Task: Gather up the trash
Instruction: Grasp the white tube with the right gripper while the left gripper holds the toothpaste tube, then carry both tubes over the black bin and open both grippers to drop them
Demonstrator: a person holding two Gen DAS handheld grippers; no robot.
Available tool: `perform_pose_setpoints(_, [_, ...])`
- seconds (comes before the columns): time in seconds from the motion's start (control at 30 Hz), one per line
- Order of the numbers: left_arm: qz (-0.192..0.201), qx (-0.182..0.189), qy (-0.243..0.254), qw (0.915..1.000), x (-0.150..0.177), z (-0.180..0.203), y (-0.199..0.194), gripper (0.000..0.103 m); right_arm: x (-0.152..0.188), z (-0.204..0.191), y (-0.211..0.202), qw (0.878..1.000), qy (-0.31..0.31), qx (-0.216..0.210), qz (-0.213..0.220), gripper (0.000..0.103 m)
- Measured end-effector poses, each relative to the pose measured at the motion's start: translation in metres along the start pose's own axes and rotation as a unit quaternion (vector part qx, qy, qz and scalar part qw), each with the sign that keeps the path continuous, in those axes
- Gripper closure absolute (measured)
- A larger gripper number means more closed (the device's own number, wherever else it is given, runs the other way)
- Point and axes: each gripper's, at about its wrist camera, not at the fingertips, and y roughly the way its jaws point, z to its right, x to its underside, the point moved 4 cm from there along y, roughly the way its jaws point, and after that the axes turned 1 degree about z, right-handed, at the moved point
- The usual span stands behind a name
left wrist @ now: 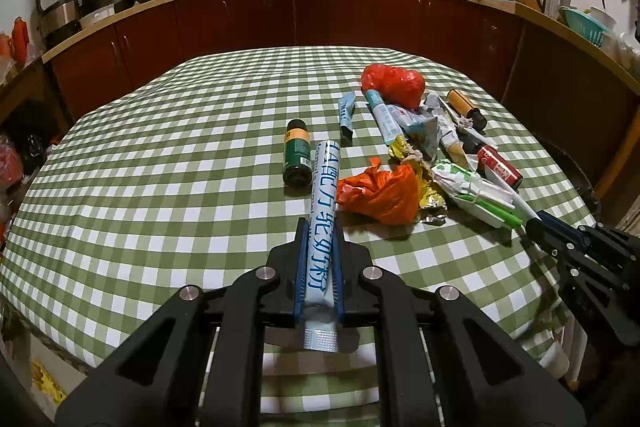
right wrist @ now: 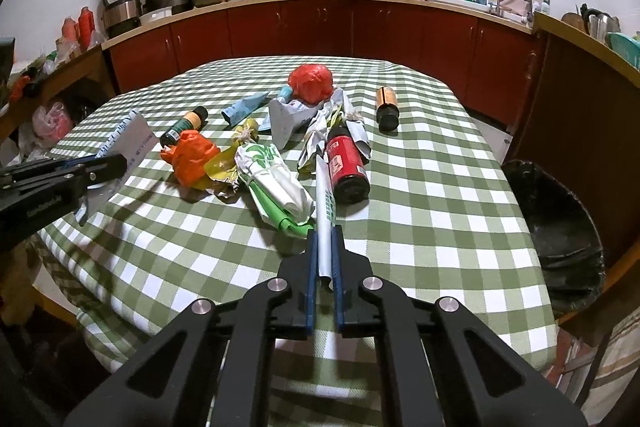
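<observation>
My left gripper (left wrist: 319,227) is shut on a long pale-blue sachet with blue characters (left wrist: 325,195), held above the checked table (left wrist: 160,187); it also shows at the left of the right wrist view (right wrist: 128,143). My right gripper (right wrist: 325,233) is shut on a thin white stick wrapper with green print (right wrist: 323,195), and shows in the left wrist view (left wrist: 538,223). Trash lies in a pile: an orange bag (right wrist: 188,155), a red bag (right wrist: 311,79), a red can (right wrist: 346,163), a green bottle (left wrist: 298,153), gold foil (right wrist: 224,167), a white-green wrapper (right wrist: 272,175).
A black-lined bin (right wrist: 560,227) stands right of the table. An amber bottle (right wrist: 387,107) lies apart toward the right. Blue tubes (left wrist: 346,115) lie mid-table. Kitchen counters with pots ring the room behind.
</observation>
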Motion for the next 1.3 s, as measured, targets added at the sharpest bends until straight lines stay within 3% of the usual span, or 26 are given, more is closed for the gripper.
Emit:
perform_pose_setpoints(0.4, [0.008, 0.018, 0.011, 0.9998, -0.007, 0.021, -0.007, 0.092, -0.008, 0.003, -0.026, 1.0, 0.0, -0.003, 0.031, 0.096])
perform_pose_setpoints(0.63, [0.013, 0.047, 0.02, 0.9986, -0.019, 0.049, -0.007, 0.092, -0.019, 0.019, -0.038, 0.999, 0.007, 0.015, 0.052, 0.097])
perform_pose_setpoints(1.07, [0.02, 0.115, 0.071, 0.9906, -0.057, 0.158, 0.02, 0.092, -0.029, 0.127, -0.056, 0.986, 0.063, 0.127, 0.086, 0.097])
perform_pose_setpoints(1.3, [0.006, 0.138, 0.104, 0.985, -0.066, 0.223, 0.049, 0.092, -0.023, 0.174, -0.051, 0.979, 0.095, 0.16, 0.082, 0.097])
